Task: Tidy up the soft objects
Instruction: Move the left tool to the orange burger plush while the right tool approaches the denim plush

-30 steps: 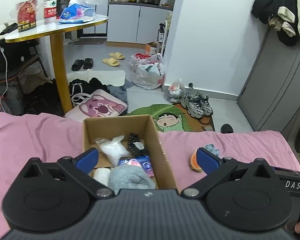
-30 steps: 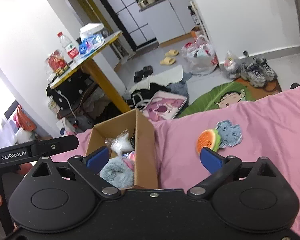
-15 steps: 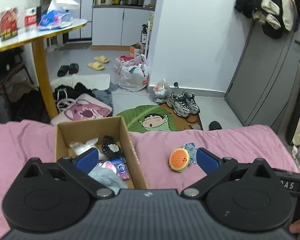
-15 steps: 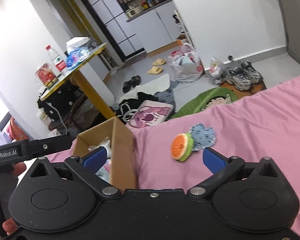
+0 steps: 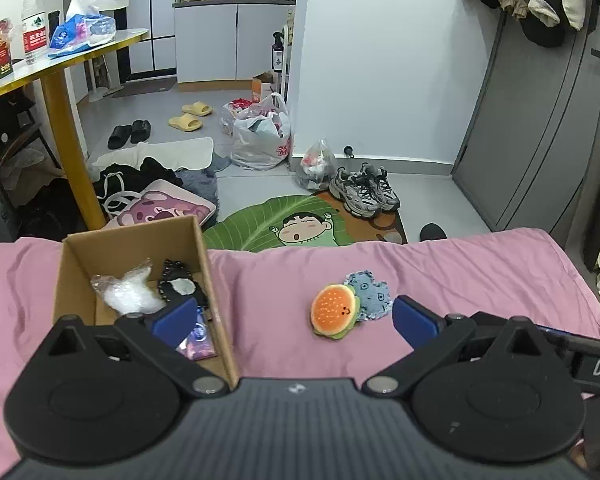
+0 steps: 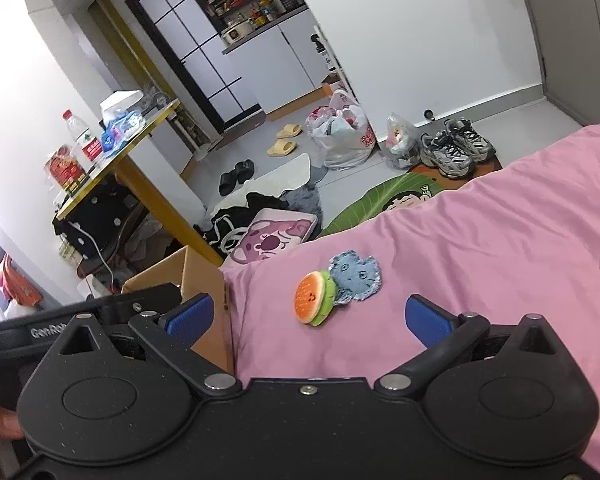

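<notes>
While both grippers hang w/ jaws wide apart & nothing in them, the left gripper [image 5: 294,316] and right gripper [image 6: 307,318] sit above the pink bed [image 5: 460,272]. Burger plush [image 5: 334,311] lies touching a blue plush [image 5: 370,294], right of the cardboard box [image 5: 204,248] holding other soft stuff.

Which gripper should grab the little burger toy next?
Probably the right gripper. The burger plush lies centred between its open fingers, while the left gripper straddles the cardboard box wall, with the burger off toward its right finger. Both are empty.
</notes>
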The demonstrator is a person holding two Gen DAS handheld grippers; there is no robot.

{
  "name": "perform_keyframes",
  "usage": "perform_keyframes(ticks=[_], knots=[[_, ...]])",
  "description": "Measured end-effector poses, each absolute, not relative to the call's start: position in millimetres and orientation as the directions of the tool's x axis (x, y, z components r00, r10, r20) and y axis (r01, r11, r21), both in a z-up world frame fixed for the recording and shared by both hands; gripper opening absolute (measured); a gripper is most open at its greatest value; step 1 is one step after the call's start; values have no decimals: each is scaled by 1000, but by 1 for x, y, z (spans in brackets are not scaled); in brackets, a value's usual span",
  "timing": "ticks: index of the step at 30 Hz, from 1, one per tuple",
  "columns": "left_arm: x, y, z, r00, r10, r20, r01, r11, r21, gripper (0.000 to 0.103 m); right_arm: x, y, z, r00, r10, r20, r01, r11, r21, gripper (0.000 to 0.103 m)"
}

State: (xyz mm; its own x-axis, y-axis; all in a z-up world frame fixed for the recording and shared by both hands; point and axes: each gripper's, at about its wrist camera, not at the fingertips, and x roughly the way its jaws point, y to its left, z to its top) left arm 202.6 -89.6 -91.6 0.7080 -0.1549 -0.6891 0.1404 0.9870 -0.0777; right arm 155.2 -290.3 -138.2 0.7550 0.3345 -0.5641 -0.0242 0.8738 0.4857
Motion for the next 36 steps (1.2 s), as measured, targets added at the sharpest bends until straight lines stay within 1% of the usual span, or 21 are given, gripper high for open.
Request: perform_keyframes(ticks=[8,9,11,13,15,16,18,21,23,25,27,29,31,36], knots=[[215,-110,-108,696,-159,-700,133,987,-91,102,165,-319,-150,767,309,-562,37,853,520,103],[218,-112,-110,695,-160,-700,132,987,-94,101,167,-322,-151,771,311,-556,40,847,529,103],[222,-116,-112,702,-173,-691,131,985,-113,100,171,-326,-154,769,319,-554,40,841,539,103],[228,-119,-115,704,-186,-685,120,982,-143,98,177,-329,-157,762,313,-567,40,851,524,103],[235,-122,-120,703,-192,-684,109,981,-163,93,185,-331,-161,749,304,-589,52,859,510,102],[238,-123,-123,702,-196,-685,105,979,-172,92,188,-333,-162,745,308,-592,53,857,513,102],[244,-126,-130,693,-201,-692,100,978,-184,86,193,-336,-166,746,316,-586,49,852,522,101],[254,-132,-144,673,-198,-713,101,979,-177,81,202,-340,-174,733,340,-589,48,838,544,90],[259,-135,-152,663,-186,-725,91,982,-168,80,207,-342,-181,721,351,-598,56,830,555,82],[266,-136,-161,646,-183,-741,86,982,-167,78,211,-343,-185,711,355,-607,65,826,559,80],[274,-138,-169,621,-181,-762,88,983,-162,73,215,-344,-190,698,364,-616,71,821,566,79],[280,-138,-176,606,-178,-775,83,984,-160,72,220,-342,-195,679,382,-627,67,818,571,74],[286,-138,-182,592,-176,-787,74,984,-164,71,225,-340,-201,662,394,-638,62,819,570,72],[296,-142,-196,565,-175,-806,62,983,-170,70,237,-337,-212,635,411,-655,71,812,579,71]])
